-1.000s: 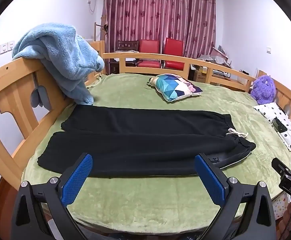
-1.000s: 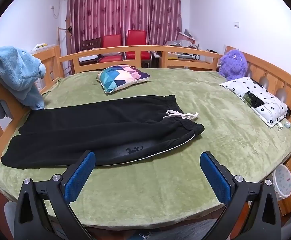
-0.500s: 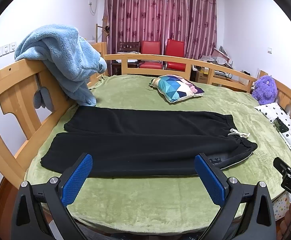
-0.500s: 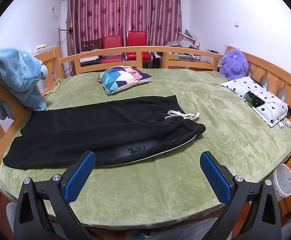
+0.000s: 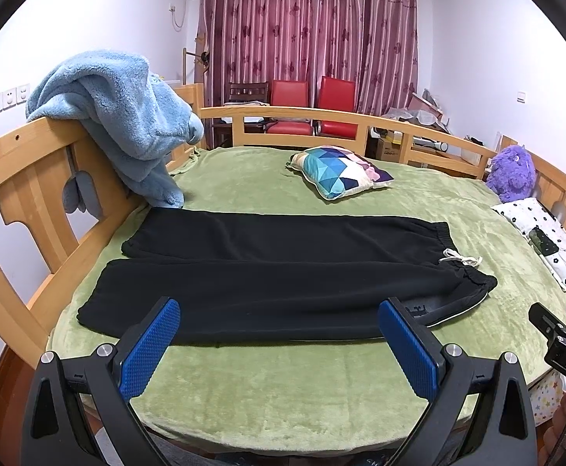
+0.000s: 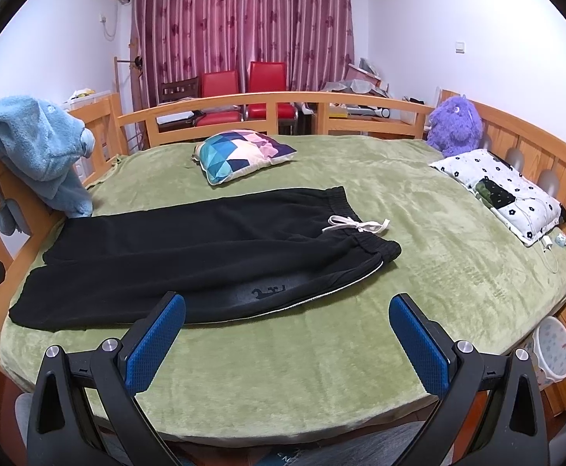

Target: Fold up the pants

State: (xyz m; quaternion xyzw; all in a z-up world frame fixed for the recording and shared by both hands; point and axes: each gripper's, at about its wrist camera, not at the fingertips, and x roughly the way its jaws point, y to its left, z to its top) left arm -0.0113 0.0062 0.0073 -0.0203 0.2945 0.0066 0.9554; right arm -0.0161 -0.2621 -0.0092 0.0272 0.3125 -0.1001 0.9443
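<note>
One pair of black pants [image 5: 283, 268] lies flat on the green bed [image 5: 283, 380], legs side by side, waistband to our right; we hold the left gripper [image 5: 279, 334] and right gripper [image 6: 286, 330] above the near edge, fingers wide apart, both holding nothing; a blue blanket [image 5: 127, 124] hangs on the rail.

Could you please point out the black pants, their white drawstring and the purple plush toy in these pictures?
black fleece pants [image 5: 283, 272], left wrist view, middle of the near leg.
white cord drawstring [image 6: 356, 226], right wrist view, on its knot at the waistband.
purple furry plush toy [image 6: 453, 126], right wrist view, centre of its body.
</note>
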